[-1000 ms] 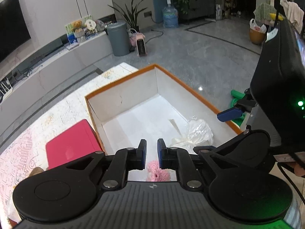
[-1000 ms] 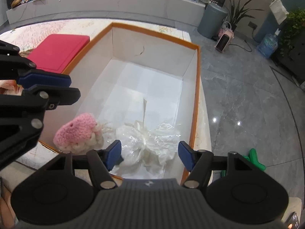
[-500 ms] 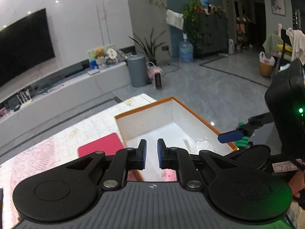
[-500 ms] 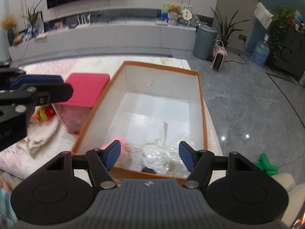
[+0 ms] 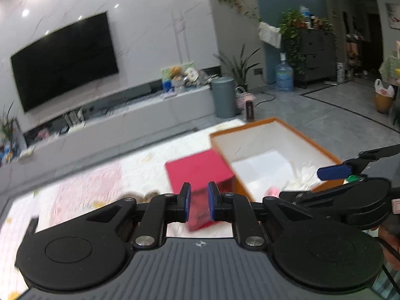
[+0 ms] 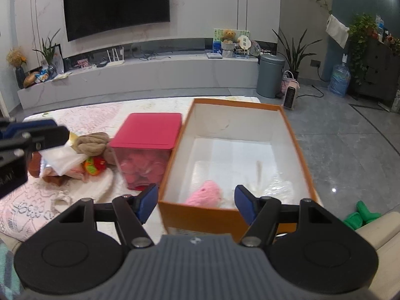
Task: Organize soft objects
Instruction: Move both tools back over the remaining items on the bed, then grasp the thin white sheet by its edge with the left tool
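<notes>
Left tongs (image 5: 198,201): narrow gap, nothing between the pads — the jaws have just been opening a little; they hang above the near edge of the counter (image 5: 140,165).
Right tongs (image 6: 196,203): wide apart, empty, in the air just in front of the near wall of the orange box (image 6: 292,135).
Orange box: open, white inside, on the right end of the counter, touching or just beside the red-lidded container (image 6: 150,131) on its left.
Pink knitted piece (image 6: 206,193): inside the box, in its near-left corner.
Clear plastic wrap (image 6: 282,187): inside the box, near-right — crumpled.
Loose pile (image 6: 75,160): left of the container on the counter; a brown knit (image 6: 92,143), white cloth, a red-and-green toy (image 6: 95,165).
</notes>
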